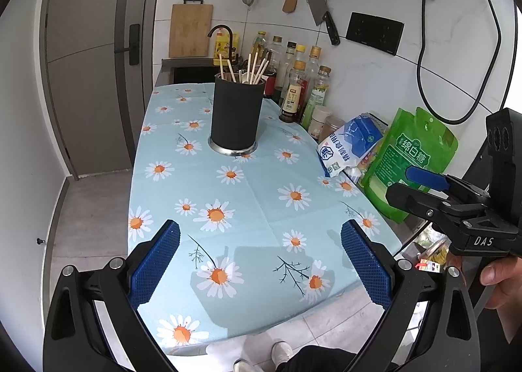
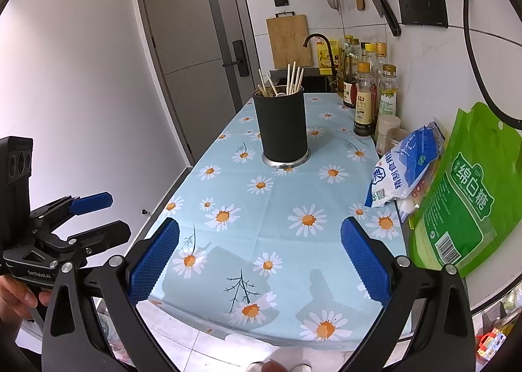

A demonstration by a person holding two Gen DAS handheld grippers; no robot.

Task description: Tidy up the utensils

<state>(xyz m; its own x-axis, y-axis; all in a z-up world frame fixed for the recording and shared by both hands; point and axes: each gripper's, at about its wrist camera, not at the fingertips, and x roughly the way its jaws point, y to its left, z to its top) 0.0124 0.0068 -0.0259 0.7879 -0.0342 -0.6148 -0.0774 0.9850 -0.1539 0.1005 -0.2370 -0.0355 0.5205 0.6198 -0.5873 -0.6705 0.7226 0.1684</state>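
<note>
Both the left gripper [image 1: 260,262] and right gripper [image 2: 260,261] are spread wide, empty. Chopsticks [image 1: 253,67] in the cup [image 1: 237,114], frame centre, look thin, light, slippery; pinch one near its top.

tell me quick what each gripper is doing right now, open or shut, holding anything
Left gripper: open, fingers wide apart, holding nothing, above the near end of the tablecloth.
Right gripper: open, fingers wide apart, holding nothing.

White tiled wall [image 1: 375,78], grey door [image 2: 182,46], seemingly tiled floor [image 1: 88,209].
</note>
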